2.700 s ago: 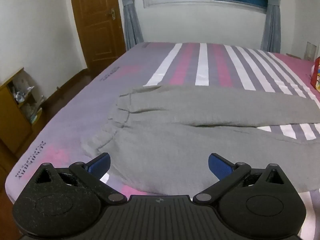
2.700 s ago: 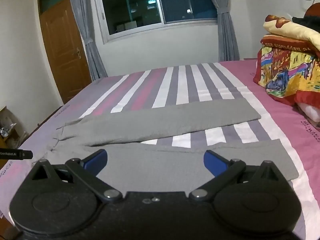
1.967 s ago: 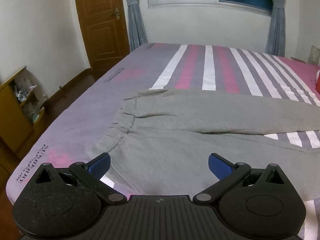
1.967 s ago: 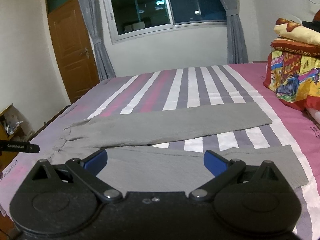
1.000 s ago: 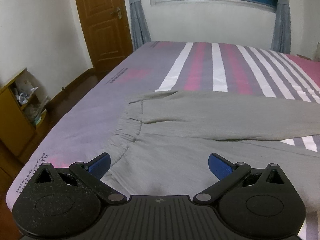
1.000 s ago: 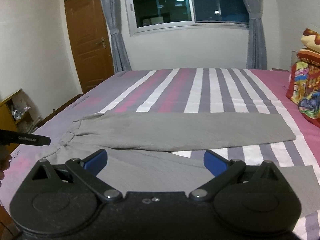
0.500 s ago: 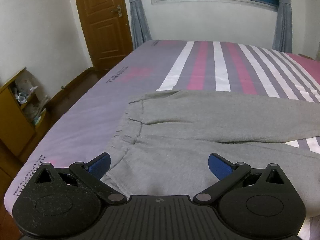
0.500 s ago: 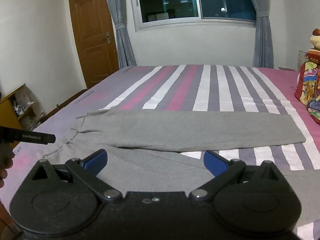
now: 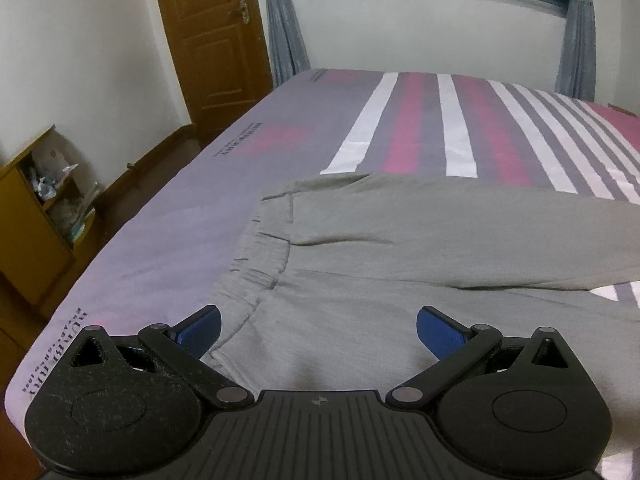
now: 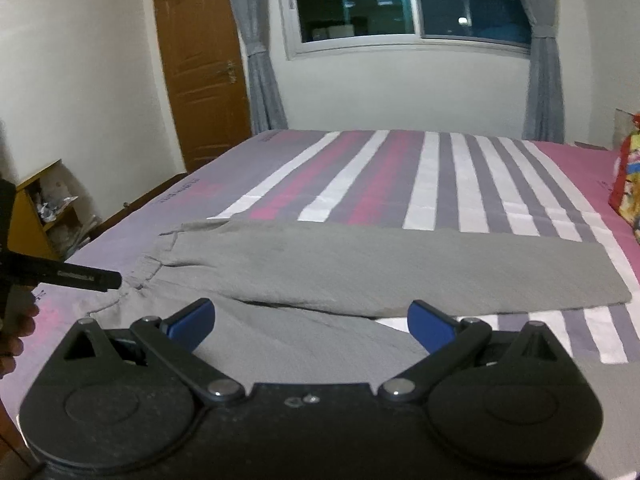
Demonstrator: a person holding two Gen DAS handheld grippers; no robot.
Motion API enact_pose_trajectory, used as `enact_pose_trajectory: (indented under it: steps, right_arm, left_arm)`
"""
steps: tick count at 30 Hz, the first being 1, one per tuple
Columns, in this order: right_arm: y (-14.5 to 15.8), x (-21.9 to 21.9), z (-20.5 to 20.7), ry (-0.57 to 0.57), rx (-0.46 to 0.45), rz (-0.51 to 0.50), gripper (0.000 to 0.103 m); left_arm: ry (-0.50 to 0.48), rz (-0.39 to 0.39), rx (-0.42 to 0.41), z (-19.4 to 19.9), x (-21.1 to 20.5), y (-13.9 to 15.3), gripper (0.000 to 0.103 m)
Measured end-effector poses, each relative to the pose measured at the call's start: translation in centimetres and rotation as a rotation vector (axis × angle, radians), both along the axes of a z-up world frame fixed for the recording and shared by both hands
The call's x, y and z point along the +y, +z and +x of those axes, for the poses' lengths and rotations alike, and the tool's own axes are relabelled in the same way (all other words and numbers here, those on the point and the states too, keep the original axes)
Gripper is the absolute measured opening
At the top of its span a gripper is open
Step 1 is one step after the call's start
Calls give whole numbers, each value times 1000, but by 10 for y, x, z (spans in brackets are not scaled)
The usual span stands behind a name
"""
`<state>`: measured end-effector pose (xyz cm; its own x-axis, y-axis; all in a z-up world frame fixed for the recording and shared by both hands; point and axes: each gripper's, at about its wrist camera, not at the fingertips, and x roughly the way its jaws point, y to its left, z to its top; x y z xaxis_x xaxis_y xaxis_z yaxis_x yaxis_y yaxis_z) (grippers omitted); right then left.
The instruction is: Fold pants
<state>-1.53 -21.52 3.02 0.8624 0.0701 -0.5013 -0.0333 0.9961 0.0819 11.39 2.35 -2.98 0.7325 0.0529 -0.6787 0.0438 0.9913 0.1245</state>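
Note:
Grey sweatpants lie spread flat on the striped bed, elastic waistband to the left and both legs running right. The far leg ends in a cuff; the near leg passes under my right gripper. My left gripper hovers open over the near waist corner, blue pads wide apart with nothing between them. My right gripper is open above the near leg close to the crotch. In the right wrist view, the left gripper's black body and a hand show at the left edge.
The bed has purple, pink and white stripes; its left edge drops to a dark floor. A wooden shelf unit stands by the left wall, a brown door beyond it. Colourful folded bedding sits at the right edge.
Both grippers have shifted left along the pants toward the waistband and come a little closer to the cloth. The bedding pile has slid nearly out of the right view. Both stay open.

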Motion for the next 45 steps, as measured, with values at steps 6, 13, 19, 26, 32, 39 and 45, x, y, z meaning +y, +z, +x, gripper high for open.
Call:
enact_pose_trajectory:
  steps: [6,13,19,26,32,39,45]
  right_arm:
    - [-2,9,31,86,-12,-35,99]
    - [-15,17,87,164,35,-35,87]
    - [-34,20,146,215,76,-43,85]
    - [-56,17,213,239,131,-23,84]
    - [-78,12,265,246,186,-18,86]
    - [-102,6,325,246,241,-17,89]
    - [-105,7,356,262,246,-28,89]
  left_arm:
    - [22,9,11,29,13,-11,103]
    - [63,51,50,78,36,-27,103]
    - [97,11,103,132,56,-46,103]
    - [131,17,154,194,74,-72,102]
    - [181,-31,195,236,95,-95,102]
    - [130,-130,237,266,104,-122,102]
    - [24,-283,251,275,101,-131,62]
